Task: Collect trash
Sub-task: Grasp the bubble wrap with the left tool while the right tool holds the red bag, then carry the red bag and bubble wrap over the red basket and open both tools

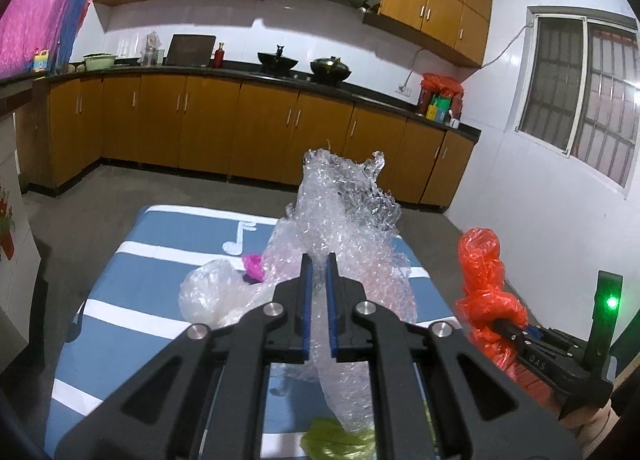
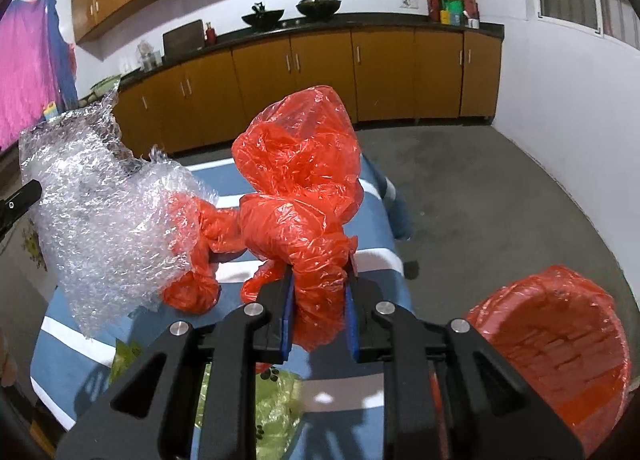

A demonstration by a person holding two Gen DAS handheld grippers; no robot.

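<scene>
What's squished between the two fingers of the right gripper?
A crumpled red plastic bag sits pinched in the right gripper, clearest in the right wrist view.

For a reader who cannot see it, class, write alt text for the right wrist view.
The right tool is shut on a crumpled red plastic bag above a blue-and-white striped table. Left of it hangs clear bubble wrap; at lower right stands a basket lined with red plastic. Wooden kitchen cabinets line the back wall.
</scene>
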